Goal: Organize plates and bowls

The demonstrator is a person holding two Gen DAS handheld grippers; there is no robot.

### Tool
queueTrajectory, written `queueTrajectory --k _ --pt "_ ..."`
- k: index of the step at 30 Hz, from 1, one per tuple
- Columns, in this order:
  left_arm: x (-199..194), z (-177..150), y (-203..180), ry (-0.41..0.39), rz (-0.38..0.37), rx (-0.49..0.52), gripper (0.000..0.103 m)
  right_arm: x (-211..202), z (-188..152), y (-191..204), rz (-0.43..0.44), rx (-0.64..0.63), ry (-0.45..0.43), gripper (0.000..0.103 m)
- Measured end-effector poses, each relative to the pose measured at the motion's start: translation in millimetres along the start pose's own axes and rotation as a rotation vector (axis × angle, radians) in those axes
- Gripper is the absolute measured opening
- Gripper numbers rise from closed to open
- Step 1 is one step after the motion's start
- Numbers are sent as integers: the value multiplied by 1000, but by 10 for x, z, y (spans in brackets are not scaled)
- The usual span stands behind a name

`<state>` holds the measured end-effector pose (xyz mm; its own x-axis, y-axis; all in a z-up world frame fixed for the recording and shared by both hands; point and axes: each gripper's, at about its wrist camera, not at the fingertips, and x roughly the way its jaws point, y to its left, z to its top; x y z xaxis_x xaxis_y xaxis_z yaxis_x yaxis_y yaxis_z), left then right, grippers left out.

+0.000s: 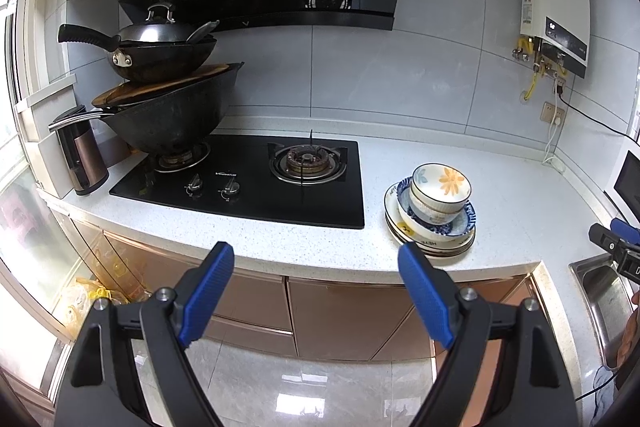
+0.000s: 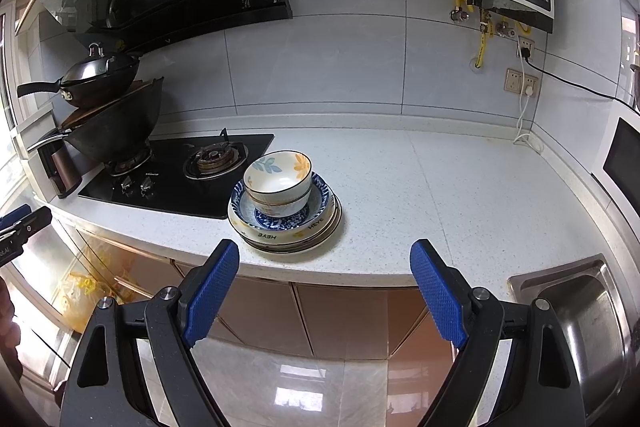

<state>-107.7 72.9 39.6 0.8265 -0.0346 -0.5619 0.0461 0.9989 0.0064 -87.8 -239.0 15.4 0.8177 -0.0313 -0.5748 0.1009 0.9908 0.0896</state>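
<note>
On the desk (image 2: pixel 420 187), just right of the hob (image 2: pixel 176 179), bowls (image 2: pixel 278 179) are seen nested on stacked plates (image 2: pixel 288 241). Both the left hand-held gripper (image 1: pixel 316 263) and right hand-held gripper (image 2: pixel 324 259) are held apart, empty, short of the stack. Either sorting is pending or stacking is finished.

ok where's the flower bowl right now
The flower bowl tops the plate stack on the counter, just right of the stove.
</note>
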Motion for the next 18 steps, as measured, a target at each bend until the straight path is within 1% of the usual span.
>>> queueTrajectory --k 18 --pt "36 26 -39 3 -6 15 84 11 11 -50 -2 3 0 84"
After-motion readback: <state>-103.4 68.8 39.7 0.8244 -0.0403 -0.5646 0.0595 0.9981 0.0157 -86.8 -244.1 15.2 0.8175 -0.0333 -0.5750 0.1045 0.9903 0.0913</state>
